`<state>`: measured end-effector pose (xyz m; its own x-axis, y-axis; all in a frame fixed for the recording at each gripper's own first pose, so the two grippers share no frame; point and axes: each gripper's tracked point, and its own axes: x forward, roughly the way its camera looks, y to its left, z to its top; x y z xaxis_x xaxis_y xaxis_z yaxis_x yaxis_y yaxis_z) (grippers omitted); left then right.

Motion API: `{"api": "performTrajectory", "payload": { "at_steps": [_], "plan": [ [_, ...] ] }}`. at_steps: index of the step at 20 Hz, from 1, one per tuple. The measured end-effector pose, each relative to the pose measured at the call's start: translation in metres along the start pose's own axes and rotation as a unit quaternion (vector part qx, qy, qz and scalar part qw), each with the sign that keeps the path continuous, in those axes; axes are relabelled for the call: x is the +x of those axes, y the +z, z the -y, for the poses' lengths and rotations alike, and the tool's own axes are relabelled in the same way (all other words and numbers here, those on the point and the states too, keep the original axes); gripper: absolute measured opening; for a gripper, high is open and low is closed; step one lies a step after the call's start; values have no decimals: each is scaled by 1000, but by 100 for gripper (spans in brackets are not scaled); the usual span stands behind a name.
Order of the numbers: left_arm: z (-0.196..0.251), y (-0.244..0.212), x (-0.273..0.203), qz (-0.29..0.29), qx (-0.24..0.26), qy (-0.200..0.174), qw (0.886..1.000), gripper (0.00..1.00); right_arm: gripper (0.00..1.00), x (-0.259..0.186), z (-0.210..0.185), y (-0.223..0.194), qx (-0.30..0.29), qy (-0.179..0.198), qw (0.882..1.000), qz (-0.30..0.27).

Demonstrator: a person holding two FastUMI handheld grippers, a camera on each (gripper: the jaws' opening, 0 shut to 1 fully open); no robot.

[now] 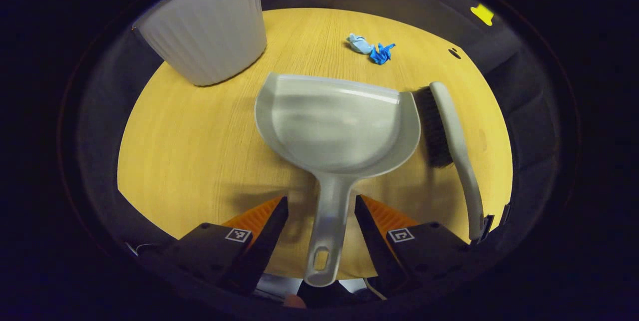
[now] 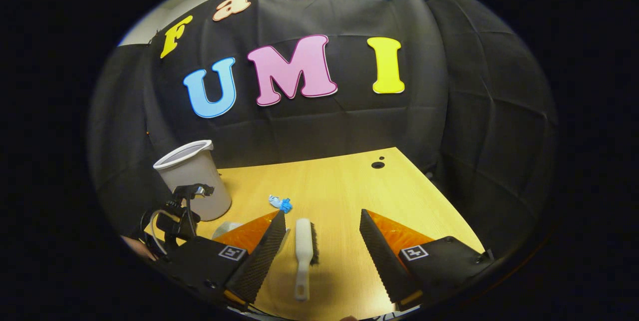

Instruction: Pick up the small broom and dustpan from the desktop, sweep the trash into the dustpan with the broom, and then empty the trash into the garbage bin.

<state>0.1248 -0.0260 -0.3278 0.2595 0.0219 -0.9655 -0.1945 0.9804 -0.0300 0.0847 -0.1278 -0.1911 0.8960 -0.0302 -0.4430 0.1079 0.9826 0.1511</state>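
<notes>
**Both grippers open over the tools, nothing held**

Here the left gripper view looks steeply down on the desk (image 1: 199,151). The dustpan (image 1: 339,126) lies flat at the centre of the frame, its handle running down between the fingers of the left gripper (image 1: 321,211), which stand wide apart and do not touch it. The broom (image 1: 452,146) lies just right of the pan, bristles turned toward the pan's edge. At upper left stands the ribbed white bin (image 1: 209,31), near the pan's far rim. The trash (image 1: 372,49), a few crumpled blue scraps, sits at upper centre, beyond the pan and apart from it.

The right gripper view looks more level and takes in the black cloth wall (image 2: 474,111) behind the desk (image 2: 349,186). The right gripper (image 2: 322,221) is spread wide, with the broom (image 2: 303,256) lying on the wood between its fingers, handle toward the bottom of the frame, untouched. The trash (image 2: 280,203) lies above the broom, and the bin (image 2: 194,176) stands at left. In front of the bin, at lower left, the left gripper (image 2: 179,216) with its cables partly covers the bin's base. A pale sliver of the dustpan (image 2: 227,229) peeks out beside it.
</notes>
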Motion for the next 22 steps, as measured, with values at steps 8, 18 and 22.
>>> {"api": "performTrajectory", "payload": {
  "at_steps": [8, 18, 22],
  "plan": [
    [5, 19, 20, -82, 38, 7, 996, 55, 96, 4, 8, -27, -4, 11, 999, -52],
    [3, 20, 19, -110, 81, -8, 991, 30, 96, 17, -28, -79, 30, 48, 980, -188],
    [3, 22, 21, -93, 84, -22, 992, 31, 96, 35, -23, -129, 22, 20, 955, -294]
  ]
}}
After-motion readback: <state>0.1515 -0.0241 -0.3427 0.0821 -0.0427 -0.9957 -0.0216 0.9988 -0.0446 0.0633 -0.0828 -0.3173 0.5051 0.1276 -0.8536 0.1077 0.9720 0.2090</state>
